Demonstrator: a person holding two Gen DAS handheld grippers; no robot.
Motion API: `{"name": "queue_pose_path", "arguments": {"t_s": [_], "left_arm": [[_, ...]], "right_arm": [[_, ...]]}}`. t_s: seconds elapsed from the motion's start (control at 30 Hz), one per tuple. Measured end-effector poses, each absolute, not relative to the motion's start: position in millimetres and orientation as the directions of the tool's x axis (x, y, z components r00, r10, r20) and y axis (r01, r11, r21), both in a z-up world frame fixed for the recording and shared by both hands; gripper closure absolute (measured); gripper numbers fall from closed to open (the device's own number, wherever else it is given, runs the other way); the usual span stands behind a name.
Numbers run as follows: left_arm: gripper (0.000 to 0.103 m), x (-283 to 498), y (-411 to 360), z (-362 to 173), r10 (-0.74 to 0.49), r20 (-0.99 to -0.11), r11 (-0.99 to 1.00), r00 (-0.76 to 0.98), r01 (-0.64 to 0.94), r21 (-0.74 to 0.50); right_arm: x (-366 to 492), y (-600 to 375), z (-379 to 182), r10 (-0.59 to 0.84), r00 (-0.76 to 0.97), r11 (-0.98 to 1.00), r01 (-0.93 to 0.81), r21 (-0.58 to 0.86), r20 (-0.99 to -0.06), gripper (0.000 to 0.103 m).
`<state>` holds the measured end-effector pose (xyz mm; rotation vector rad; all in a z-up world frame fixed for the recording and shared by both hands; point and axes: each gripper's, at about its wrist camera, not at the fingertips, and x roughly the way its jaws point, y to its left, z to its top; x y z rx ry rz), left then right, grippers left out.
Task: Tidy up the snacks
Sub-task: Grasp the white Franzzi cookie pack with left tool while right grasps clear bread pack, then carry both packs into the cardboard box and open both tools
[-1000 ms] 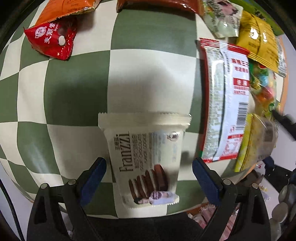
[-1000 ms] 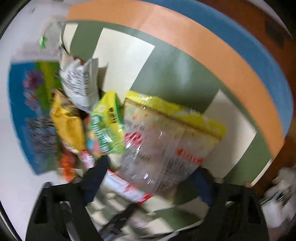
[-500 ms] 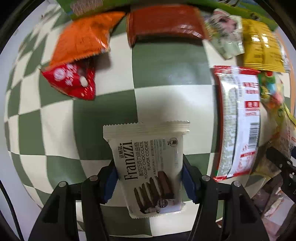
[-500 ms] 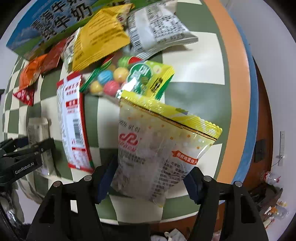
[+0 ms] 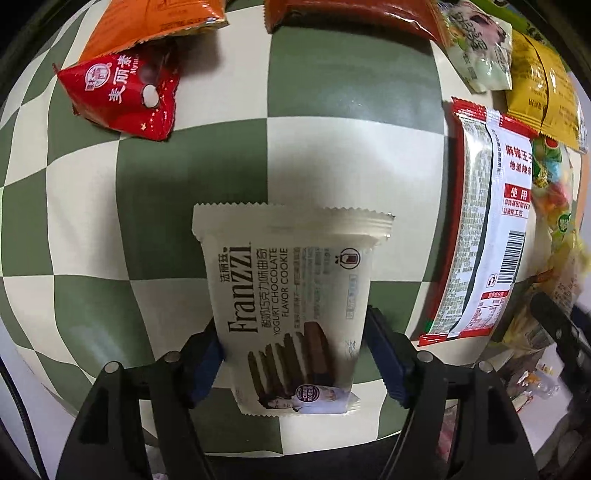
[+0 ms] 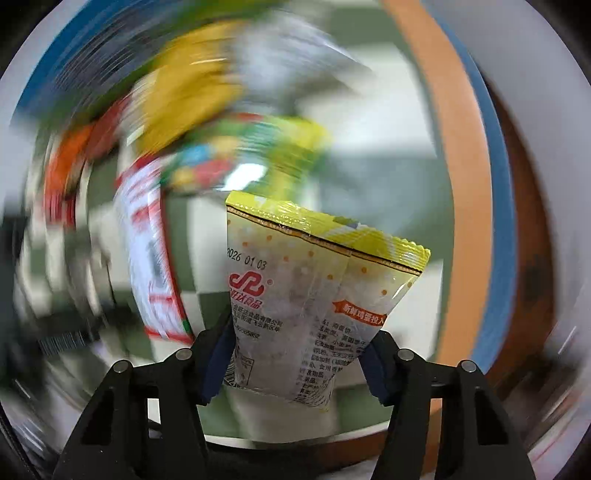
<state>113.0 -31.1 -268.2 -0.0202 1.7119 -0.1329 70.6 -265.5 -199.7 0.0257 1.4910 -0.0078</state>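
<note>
In the left wrist view a cream Franzzi chocolate cookie pack [image 5: 291,280] sits between the blue pads of my left gripper [image 5: 295,336]. Both pads touch its sides and it hangs slightly above the green and cream checked cloth [image 5: 332,92]. The jaws are opening a little. In the right wrist view my right gripper [image 6: 297,347] pinches the lower part of a yellow and clear snack bag [image 6: 306,288], which is creased and off the table. Those jaws are closing further on it.
A red pack [image 5: 122,99], an orange pack [image 5: 147,26] and a brown-red pack [image 5: 351,14] lie at the far side. A long red and white pack [image 5: 480,229], a yellow pack [image 5: 543,85] and a candy bag [image 5: 554,184] crowd the right. The orange and blue table rim [image 6: 465,184] runs down the right.
My left gripper went from wide open around the lying cookie pack to gripping it. My right gripper rolled with the yellow bag and squeezed it narrower; its background is now blurred.
</note>
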Motion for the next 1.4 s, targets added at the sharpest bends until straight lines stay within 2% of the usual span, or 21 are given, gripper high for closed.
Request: {"name": "queue_pose_path", "arguments": {"t_s": [0.07, 0.13, 0.4, 0.47, 0.5, 0.53, 0.67, 0.77, 1.03, 1.27, 1.4], "left_arm": [[0.032, 111, -36, -269, -0.085, -0.986, 0.993, -0.146, 0.068, -0.095], [0.032, 123, -53, -270, -0.08, -0.986, 0.994, -0.147, 0.068, -0.091], [0.031, 121, -53, -284, -0.093, -0.986, 0.994, -0.141, 0.042, -0.1], [0.033, 120, -35, -283, -0.1, -0.987, 0.994, -0.128, 0.04, -0.106], [0.043, 122, -27, -278, -0.095, -0.989, 0.994, -0.11, 0.04, -0.1], [0.046, 121, -25, -273, -0.092, -0.992, 0.994, -0.089, 0.046, -0.096], [0.047, 117, -27, -268, -0.085, -0.994, 0.994, -0.064, 0.069, -0.089], [0.047, 113, -31, -262, -0.075, -0.996, 0.993, -0.043, 0.089, -0.079], [0.047, 103, -33, -207, -0.131, -0.99, 0.985, 0.059, 0.121, -0.123], [0.047, 126, -32, -119, -0.269, -0.945, 0.961, 0.183, 0.118, -0.251], [0.047, 164, -33, -69, -0.301, -0.917, 0.952, 0.262, 0.132, -0.275]], "right_arm": [[72, -246, -198, -0.07, 0.069, 0.987, -0.142, -0.079, -0.995, 0.035], [70, -247, -196, -0.075, 0.087, 0.986, -0.145, -0.087, -0.993, 0.026], [51, -301, -215, 0.138, 0.048, 0.974, 0.172, 0.145, -0.989, 0.024], [45, -312, -222, 0.17, 0.066, 0.955, 0.233, 0.181, -0.983, 0.029], [43, -314, -221, 0.16, 0.079, 0.954, 0.243, 0.174, -0.984, 0.031], [43, -316, -220, 0.149, 0.09, 0.955, 0.246, 0.167, -0.985, 0.032], [36, -317, -212, 0.12, 0.126, 0.962, 0.231, 0.147, -0.985, 0.04], [31, -312, -209, 0.114, 0.135, 0.965, 0.22, 0.142, -0.984, 0.042], [24, -308, -167, 0.167, 0.186, 0.954, 0.218, 0.207, -0.968, 0.044], [55, -301, -87, 0.283, 0.299, 0.918, 0.192, 0.348, -0.911, 0.044], [101, -303, -43, 0.336, 0.367, 0.896, 0.161, 0.415, -0.868, 0.044]]}}
